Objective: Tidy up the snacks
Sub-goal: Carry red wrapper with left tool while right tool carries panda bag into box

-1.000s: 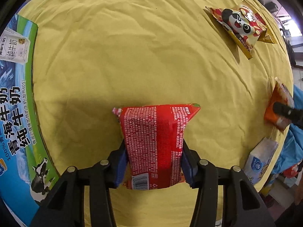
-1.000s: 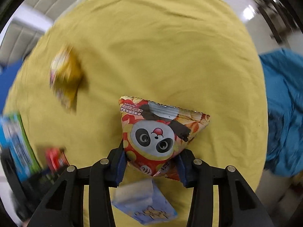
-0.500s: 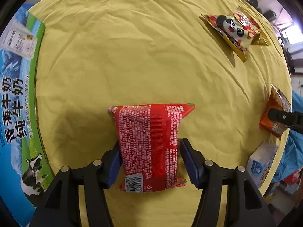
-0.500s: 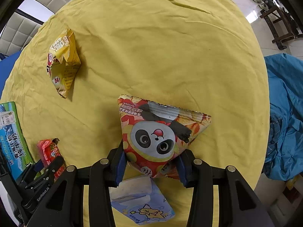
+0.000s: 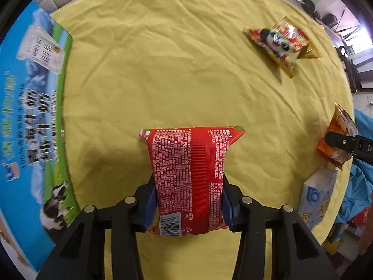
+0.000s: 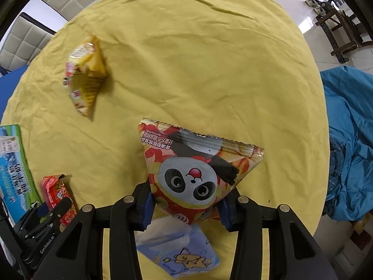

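Yellow wrinkled cloth [image 5: 186,58] covers the round counter. Left hand-held gripper [image 5: 187,206] is closed on a red foil snack packet [image 5: 188,179], printed back up with barcode nearest the camera, its blue pads pressing both long sides. The packet sits beside a glossy blue-green milk carton box [image 5: 30,116] at the counter's left edge.

Right hand-held gripper [image 6: 186,207] is clamped on a crinkly panda snack bag [image 6: 195,175], wedge-shaped with a serrated top seal. A soft blue tissue pack [image 6: 184,249] lies just under it. Well away from the milk box, a puffy yellow snack bag [image 6: 85,74] rests on the cloth.
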`<state>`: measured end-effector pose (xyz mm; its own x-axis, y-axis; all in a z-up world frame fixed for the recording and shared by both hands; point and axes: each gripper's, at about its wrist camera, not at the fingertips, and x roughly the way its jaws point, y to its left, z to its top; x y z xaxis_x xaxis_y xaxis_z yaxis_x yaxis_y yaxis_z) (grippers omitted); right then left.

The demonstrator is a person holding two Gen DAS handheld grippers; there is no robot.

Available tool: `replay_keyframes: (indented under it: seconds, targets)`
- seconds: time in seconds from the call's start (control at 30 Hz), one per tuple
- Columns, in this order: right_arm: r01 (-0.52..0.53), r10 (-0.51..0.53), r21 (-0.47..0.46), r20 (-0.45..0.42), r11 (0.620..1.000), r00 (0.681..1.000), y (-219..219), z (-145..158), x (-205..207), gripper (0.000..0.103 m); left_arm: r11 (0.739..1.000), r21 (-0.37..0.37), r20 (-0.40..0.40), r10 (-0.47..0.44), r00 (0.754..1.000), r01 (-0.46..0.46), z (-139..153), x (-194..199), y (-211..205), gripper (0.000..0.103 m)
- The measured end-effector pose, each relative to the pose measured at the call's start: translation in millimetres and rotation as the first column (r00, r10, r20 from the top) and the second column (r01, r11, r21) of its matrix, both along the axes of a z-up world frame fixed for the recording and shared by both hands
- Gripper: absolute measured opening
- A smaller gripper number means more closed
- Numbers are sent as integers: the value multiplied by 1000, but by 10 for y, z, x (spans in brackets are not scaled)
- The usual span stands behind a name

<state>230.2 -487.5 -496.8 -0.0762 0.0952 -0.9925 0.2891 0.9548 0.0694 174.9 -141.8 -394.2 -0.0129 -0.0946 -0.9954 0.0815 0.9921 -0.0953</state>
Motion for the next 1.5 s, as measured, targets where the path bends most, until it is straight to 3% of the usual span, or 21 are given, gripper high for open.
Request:
replay_keyframes:
  seconds: [0.37, 0.57, 0.77, 0.93, 1.17, 1.5]
  targets:
    - [-105, 90, 109, 137, 988, 986, 731, 694, -246, 46, 998, -67, 147, 32, 989, -23, 1016, -276, 581, 43]
    - [-208, 167, 188, 212, 960, 963, 1618, 1204, -313, 46, 997, -66, 202, 59, 978, -46, 1489, -277, 1347, 43]
    - [-289, 232, 219, 252, 932, 939, 2585, 1490, -314, 46, 998, -20, 236, 70, 969, -67, 1694, -176, 2170, 43]
    - [-350, 292, 222, 255, 910, 922, 3459, 1550, -276, 46, 992, 49, 233, 99, 967, -114, 1596, 54, 2879, 43]
    - [-397, 361, 173, 204, 902, 910, 4324, 1262, -137, 46, 965, 221, 192, 101, 976, -143, 1082, 540, 3686, 43]
    - [-403, 399, 100, 60, 910, 915, 4769, 523, -39, 46, 932, 361, 77, 18, 997, -45, 336, 1002, 3821, 43]
